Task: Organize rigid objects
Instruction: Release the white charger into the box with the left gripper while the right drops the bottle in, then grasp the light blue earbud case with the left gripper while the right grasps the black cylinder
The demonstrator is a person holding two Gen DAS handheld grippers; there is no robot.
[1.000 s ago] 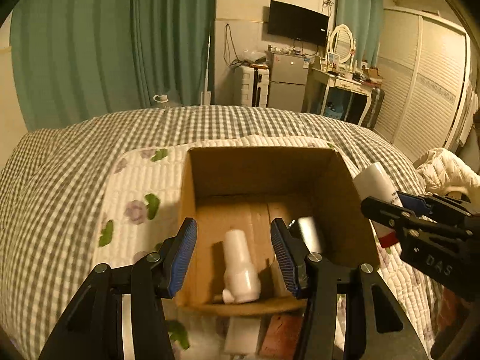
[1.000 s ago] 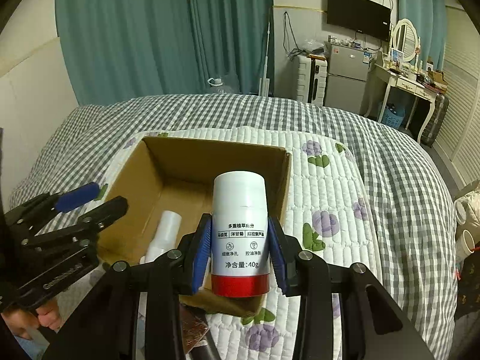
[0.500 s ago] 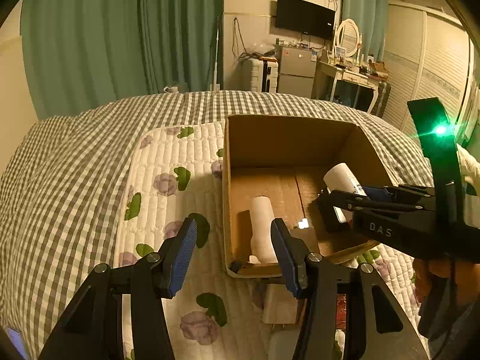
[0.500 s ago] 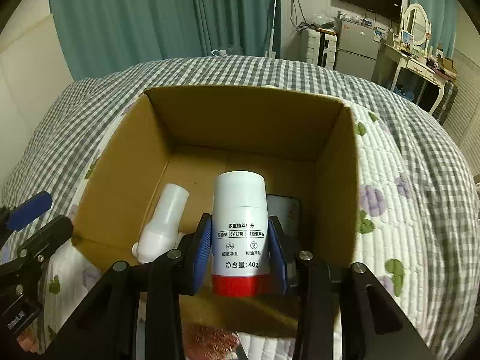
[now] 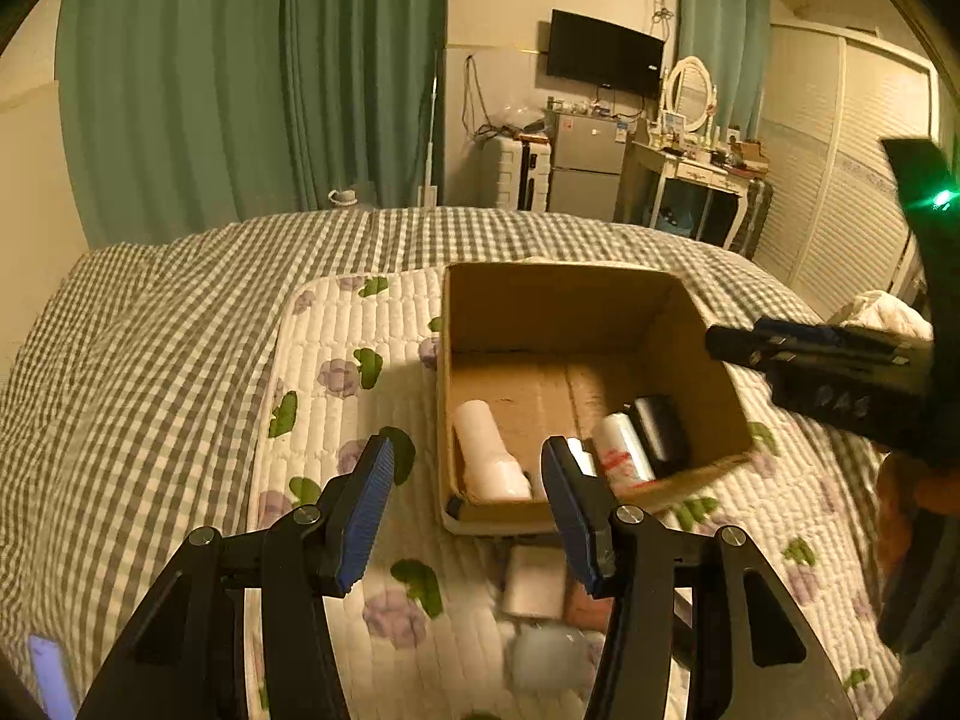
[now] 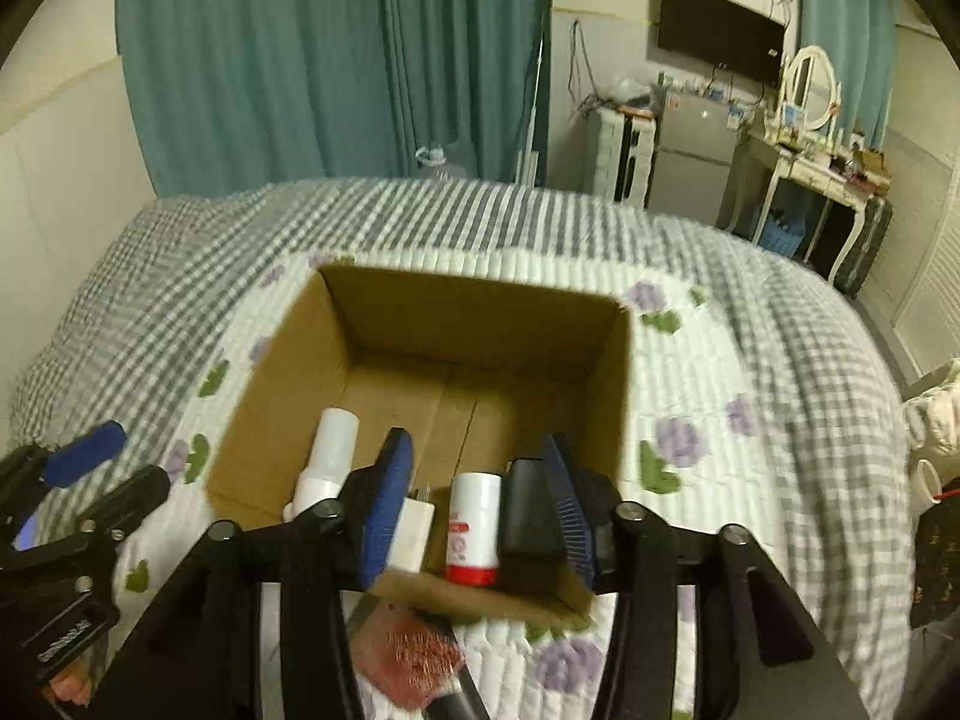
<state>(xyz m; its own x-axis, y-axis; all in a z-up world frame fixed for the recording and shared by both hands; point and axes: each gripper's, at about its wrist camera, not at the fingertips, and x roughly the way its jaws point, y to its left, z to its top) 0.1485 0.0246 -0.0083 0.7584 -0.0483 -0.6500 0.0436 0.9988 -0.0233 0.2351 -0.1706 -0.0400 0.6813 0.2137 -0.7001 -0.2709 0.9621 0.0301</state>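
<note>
An open cardboard box [image 5: 558, 300] [image 6: 474, 312] sits on a floral quilted mat on the bed. Inside lie a white bottle [image 5: 486, 450] [image 6: 327, 459], a white tube with a red end [image 6: 474, 531] [image 5: 621, 450], a black object [image 6: 528, 516] [image 5: 660, 435] and a white charger [image 6: 414, 531]. My right gripper [image 6: 477, 510] is open and empty above the box's near edge; it also shows in the left wrist view [image 5: 828, 372]. My left gripper [image 5: 468, 510] is open and empty, left of the box's front corner.
Small items lie on the mat in front of the box: a white block [image 5: 534, 582] and a reddish brush [image 6: 414, 654]. Checked bedding surrounds the mat. Green curtains, a fridge and a dresser stand beyond the bed.
My right gripper opened and let go of the red-ended tube, which now lies in the box. The right gripper pulled back; the left one shifted slightly.
</note>
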